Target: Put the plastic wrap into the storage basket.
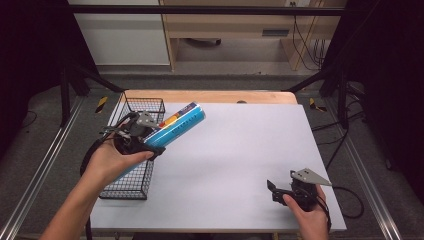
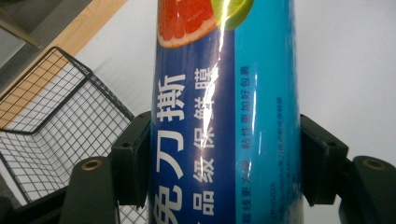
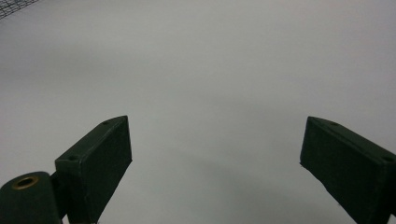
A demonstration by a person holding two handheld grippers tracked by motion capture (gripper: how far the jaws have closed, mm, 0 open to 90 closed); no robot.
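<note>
Glossy blue packaging catches the eye in the high view: a long cylindrical roll (image 1: 172, 127), wrapped in shiny film with a printed fruit patch near its far end, is lifted at a slant over the near edge of the black wire basket (image 1: 131, 186). The left claw (image 1: 150, 145) clamps it low on its length, the roll's upper end pointing away over the matte pale grey surface (image 1: 235, 150). The basket is a rectangular grid of thin wire at the left edge of the surface, with bare wood showing beyond it. The right claw (image 1: 274, 190) rests near the surface's right front corner, well apart from the roll, a grey three-cornered plate on its top.

From the left gripper view, the roll (image 2: 224, 116) stands between the two blocky black jaws, both pads pressed against its smooth curved sides; white characters run along the dark blue band and a grapefruit slice is printed above. The basket's mesh (image 2: 56, 130) lies to the left behind.

From the right gripper view, the right claw (image 3: 215, 158) stands wide apart with nothing between its flat, matte jaws, above the plain grey surface (image 3: 210, 70).
</note>
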